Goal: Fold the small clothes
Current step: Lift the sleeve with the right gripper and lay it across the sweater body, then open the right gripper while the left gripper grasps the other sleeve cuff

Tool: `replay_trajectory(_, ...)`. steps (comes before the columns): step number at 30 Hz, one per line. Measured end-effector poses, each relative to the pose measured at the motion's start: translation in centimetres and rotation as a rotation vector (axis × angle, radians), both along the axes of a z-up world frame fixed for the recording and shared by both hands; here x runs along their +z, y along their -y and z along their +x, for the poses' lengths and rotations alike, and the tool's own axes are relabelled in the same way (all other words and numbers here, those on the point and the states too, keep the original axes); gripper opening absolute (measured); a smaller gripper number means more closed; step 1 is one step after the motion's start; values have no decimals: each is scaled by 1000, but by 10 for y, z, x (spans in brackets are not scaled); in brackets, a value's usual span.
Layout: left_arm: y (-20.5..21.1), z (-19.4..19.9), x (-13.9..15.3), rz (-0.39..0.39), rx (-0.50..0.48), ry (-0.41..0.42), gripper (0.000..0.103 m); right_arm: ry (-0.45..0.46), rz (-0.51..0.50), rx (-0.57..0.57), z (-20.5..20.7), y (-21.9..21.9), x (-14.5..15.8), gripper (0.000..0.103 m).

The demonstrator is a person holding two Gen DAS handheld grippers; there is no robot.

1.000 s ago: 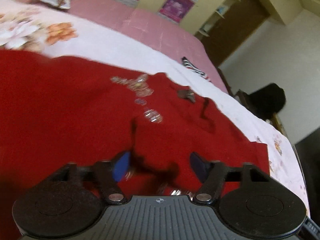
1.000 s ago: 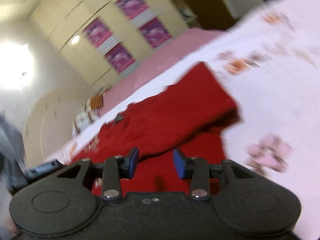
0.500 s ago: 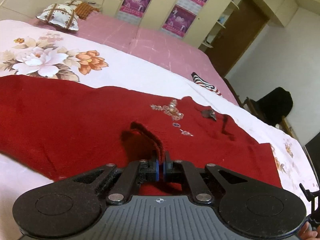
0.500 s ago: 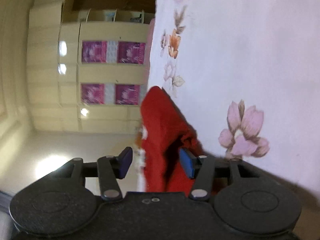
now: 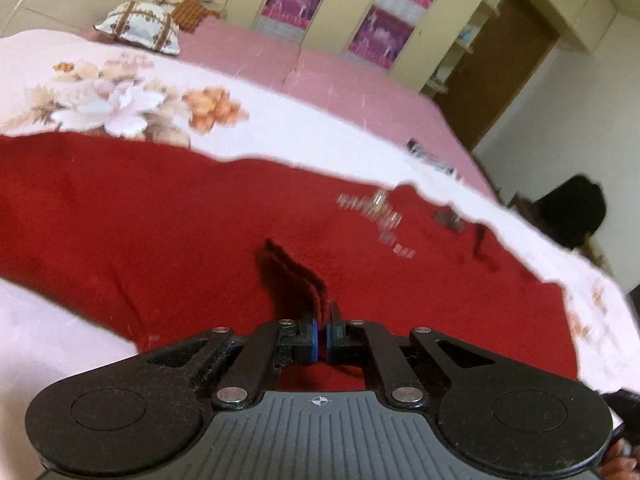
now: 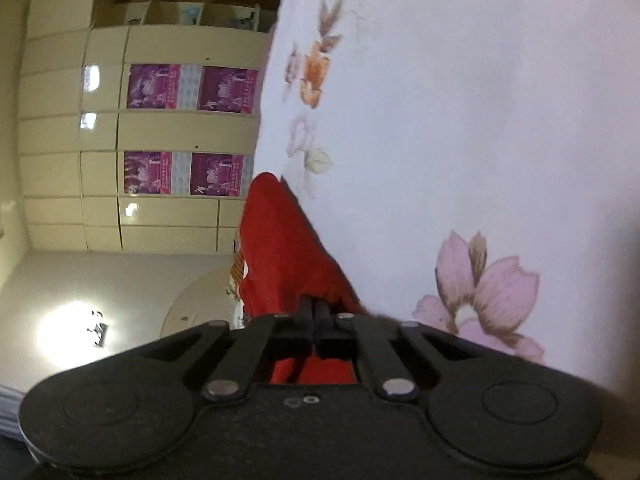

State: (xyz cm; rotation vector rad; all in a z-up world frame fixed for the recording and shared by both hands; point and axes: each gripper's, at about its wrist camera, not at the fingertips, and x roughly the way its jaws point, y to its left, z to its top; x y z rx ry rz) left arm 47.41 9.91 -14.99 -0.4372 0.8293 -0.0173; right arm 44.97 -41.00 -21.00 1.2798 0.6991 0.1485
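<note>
red garment (image 5: pixel 160 220): spread flat on your floral bedsheet (image 5: pixel 132 100), beaded trim near its far edge
left gripper (image 5: pixel 321 330): your jaws are clamped on a raised pleat of the cloth
right gripper (image 6: pixel 315 316): rolled sideways, jaws just closed – pinching a red edge
pillow (image 5: pixel 140 26): far end of the bed

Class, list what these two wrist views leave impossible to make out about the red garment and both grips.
- Left wrist view: beaded trim on the red garment is motion-blurred.
- Same view: garment's near hem hidden behind the left gripper.
- Right wrist view: right gripper body hides the pinched cloth; garment type unreadable.
</note>
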Motion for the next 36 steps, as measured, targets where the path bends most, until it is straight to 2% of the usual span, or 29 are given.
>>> replay_trajectory(2,2,-1,-1,10,-6,11,3,-3,-16,18,2,0,1,2)
replay_trajectory(4,3,-2,2,28,-14,13,4,29,-112,47,1,-3,19,15)
replay_trajectory(6,-1,-8,11,95,26,14,4,90,-176,77,-6,-5,35,23)
replay_trajectory(8,-4,-20,23,170,76,59,9,142,-268,109,-7,-8,55,23)
replay_trajectory(10,5,-24,34,229,78,118,51,187,-402,149,-2,-14,73,23)
replay_trajectory(12,32,-21,40,273,18,174,67,192,-541,197,5,-26,80,20)
replay_trajectory(14,71,-14,40,365,-57,217,78,214,-686,269,12,-46,82,19)
replay_trajectory(15,90,-10,36,409,-90,234,88,221,-755,305,15,-57,80,19)
replay_trajectory(16,101,-6,29,444,-121,238,90,208,-834,344,13,-66,75,15)
replay_trajectory(17,110,3,15,486,-162,190,90,169,-938,379,16,-77,67,12)
replay_trajectory(18,109,13,4,506,-174,93,91,190,-977,385,11,-80,65,10)
replay_trajectory(19,98,12,-1,452,-156,80,92,194,-996,402,8,-80,67,10)
replay_trajectory(20,89,8,3,421,-130,106,92,186,-998,415,7,-79,71,10)
replay_trajectory(22,79,5,12,458,-82,140,92,214,-971,386,7,-69,86,18)
replay_trajectory(24,76,10,18,428,-93,166,92,241,-978,341,20,-65,95,23)
replay_trajectory(27,89,24,19,452,-148,164,92,242,-1007,288,58,-72,97,26)
replay_trajectory(29,95,33,10,467,-173,146,92,207,-1019,278,84,-82,92,26)
replay_trajectory(30,97,36,-1,488,-176,88,100,173,-1031,291,100,-84,81,23)
replay_trajectory(31,92,36,-2,470,-132,86,103,102,-1067,312,110,-87,71,25)
replay_trajectory(32,90,35,3,466,-101,71,103,95,-1124,298,111,-89,69,31)
replay_trajectory(34,95,20,17,503,-91,166,103,75,-1113,287,104,-88,79,29)
replay_trajectory(35,99,18,17,512,-111,172,103,109,-1120,268,96,-90,85,30)
replay_trajectory(36,102,22,10,508,-141,112,103,156,-1147,273,86,-96,87,30)
